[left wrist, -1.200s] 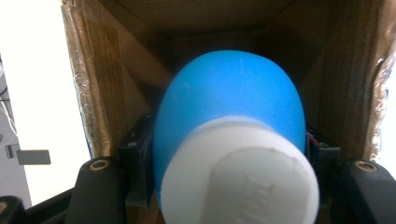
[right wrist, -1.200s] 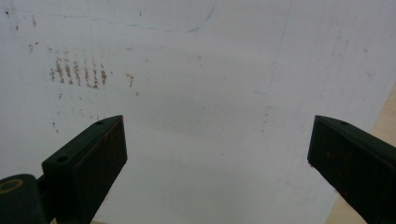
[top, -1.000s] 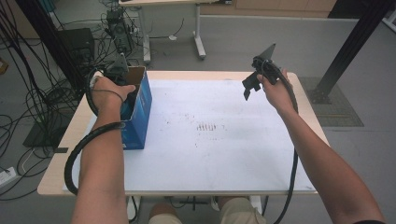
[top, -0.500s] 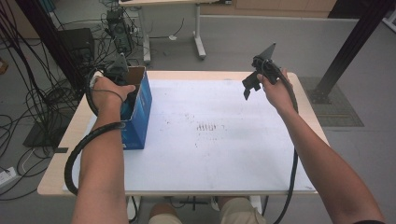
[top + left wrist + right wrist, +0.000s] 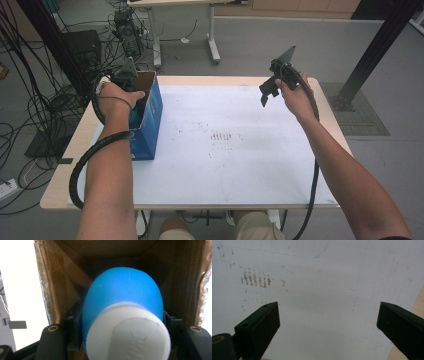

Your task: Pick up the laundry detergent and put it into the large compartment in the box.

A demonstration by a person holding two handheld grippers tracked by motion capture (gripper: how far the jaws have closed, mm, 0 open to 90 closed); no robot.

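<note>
Blue-and-white object (image 5: 125, 315), perhaps foam, inside box (image 5: 150, 115).

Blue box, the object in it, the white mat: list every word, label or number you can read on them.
None can be read.
Blue box: its blue side shows no legible print in the high view.
Blue and white object between the left gripper's jaws: plain, no lettering.
White mat: only reddish scuff marks and faint lines, no text.

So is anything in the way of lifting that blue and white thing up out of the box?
Nothing visible. The left gripper is shut on the blue and white object inside the open cardboard box. The box top is open, and the right gripper hangs apart, over the table.
</note>
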